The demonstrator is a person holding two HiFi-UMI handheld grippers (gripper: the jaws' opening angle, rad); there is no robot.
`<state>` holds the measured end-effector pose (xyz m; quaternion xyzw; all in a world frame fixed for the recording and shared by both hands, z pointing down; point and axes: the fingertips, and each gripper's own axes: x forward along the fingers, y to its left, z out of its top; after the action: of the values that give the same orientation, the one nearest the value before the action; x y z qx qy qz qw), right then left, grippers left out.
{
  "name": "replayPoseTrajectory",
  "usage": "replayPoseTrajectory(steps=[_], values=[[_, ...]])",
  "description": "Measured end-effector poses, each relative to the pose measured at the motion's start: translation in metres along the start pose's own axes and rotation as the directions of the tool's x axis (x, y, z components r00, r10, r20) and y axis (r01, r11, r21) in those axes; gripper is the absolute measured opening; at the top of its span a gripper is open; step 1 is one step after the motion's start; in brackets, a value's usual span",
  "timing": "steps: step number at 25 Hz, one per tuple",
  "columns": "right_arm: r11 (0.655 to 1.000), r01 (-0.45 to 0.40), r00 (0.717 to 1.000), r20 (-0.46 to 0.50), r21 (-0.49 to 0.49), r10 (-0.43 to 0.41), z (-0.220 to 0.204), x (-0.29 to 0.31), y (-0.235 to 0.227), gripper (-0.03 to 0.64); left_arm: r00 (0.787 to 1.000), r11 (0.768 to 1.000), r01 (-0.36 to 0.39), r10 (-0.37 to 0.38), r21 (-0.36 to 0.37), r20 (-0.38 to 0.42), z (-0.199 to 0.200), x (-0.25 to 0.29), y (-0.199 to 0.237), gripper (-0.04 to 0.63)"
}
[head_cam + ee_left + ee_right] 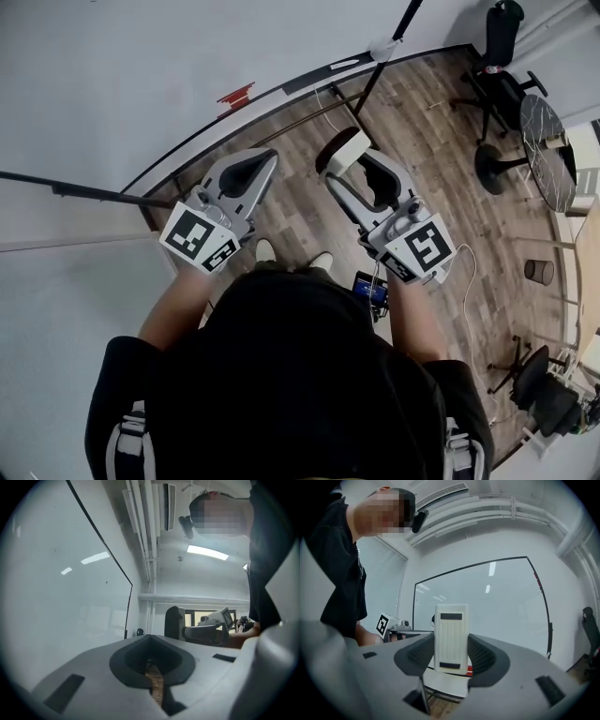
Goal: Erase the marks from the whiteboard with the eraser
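The person's dark-clad head and shoulders [300,375] fill the bottom of the head view and hide the floor directly below, with both forearms reaching forward from under them. The right claw [361,173] is clamped on the white eraser [347,150]. In the right gripper view the eraser [451,637] stands upright between the two dark pads, its ribbed back with two dark bars facing the camera and its wiping face turned away out of sight. Beyond it hangs the black-framed whiteboard [487,602], apart from the eraser. Its pale surface carries reflections of ceiling lights, and I cannot make out any marks on it. The eraser hides part of the board's lower edge, where a bit of red peeks out. The left claw [246,178] is closed on nothing. In the left gripper view its pads [129,660] meet, leaving only a thin slit that shows wood floor, and the whiteboard [56,583] runs along the left, cut off by the frame. Far right on the wood floor [450,159] stands a small brown cylindrical bin [538,272], too small to tell what it holds.
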<state>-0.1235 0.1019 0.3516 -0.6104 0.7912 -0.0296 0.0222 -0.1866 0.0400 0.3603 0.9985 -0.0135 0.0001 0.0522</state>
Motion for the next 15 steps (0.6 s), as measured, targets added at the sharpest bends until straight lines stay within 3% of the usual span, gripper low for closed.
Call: replayPoseTrajectory(steps=[8,15], values=[[1.000,0.020,1.000,0.011,-0.023,-0.020,0.008,-0.051,-0.033,0.221,0.999,0.994,-0.032,0.034,0.109,-0.020,0.001,0.050,-0.046,0.005],[0.999,-0.004,1.000,0.022,-0.052,0.006,0.013,-0.078,-0.059,0.221,0.997,0.996,-0.080,0.080,0.042,0.001,0.001,0.078,-0.052,0.005]])
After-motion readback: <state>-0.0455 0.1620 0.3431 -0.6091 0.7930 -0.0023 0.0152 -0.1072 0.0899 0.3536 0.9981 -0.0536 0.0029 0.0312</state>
